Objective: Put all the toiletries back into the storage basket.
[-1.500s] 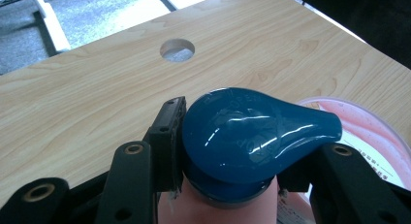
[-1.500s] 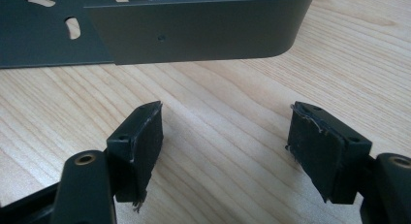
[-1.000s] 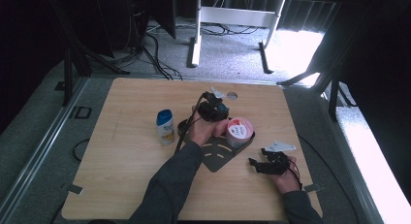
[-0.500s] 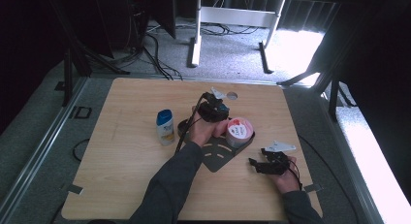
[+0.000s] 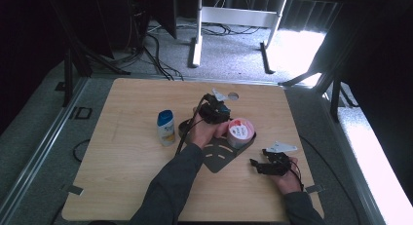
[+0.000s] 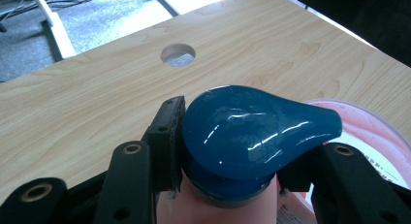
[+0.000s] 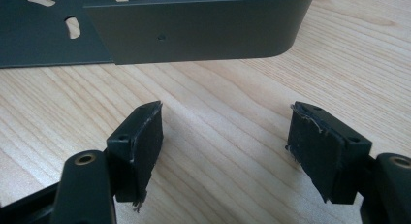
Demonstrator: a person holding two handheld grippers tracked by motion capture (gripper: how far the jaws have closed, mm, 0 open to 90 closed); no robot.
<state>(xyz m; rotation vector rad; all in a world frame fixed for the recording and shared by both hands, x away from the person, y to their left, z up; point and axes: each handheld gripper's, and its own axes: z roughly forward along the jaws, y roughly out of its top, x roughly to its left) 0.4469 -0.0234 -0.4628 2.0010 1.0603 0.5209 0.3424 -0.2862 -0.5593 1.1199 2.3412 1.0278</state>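
A glossy blue bottle cap (image 6: pixel 247 132), on a pinkish bottle neck, sits between the pads of my left gripper (image 6: pixel 228 161), which is shut on it. From above, the left gripper (image 5: pixel 216 111) stands behind a pink tub (image 5: pixel 240 131) that sits in a dark metal holder (image 5: pixel 219 157). The same pink tub (image 6: pixel 373 136) shows just right of the cap. My right gripper (image 7: pixel 223 151) rests low over the wood, open with nothing between its pads, facing the holder's wall (image 7: pixel 194 30). In the high view the right gripper (image 5: pixel 258 165) lies right of the holder.
A white bottle with a blue cap (image 5: pixel 165 127) stands upright left of the left hand. A round hole (image 5: pixel 233 95) pierces the wooden table (image 5: pixel 122 176) near its far edge; the same hole (image 6: pixel 178 55) lies beyond the cap. Cables trail from both grippers.
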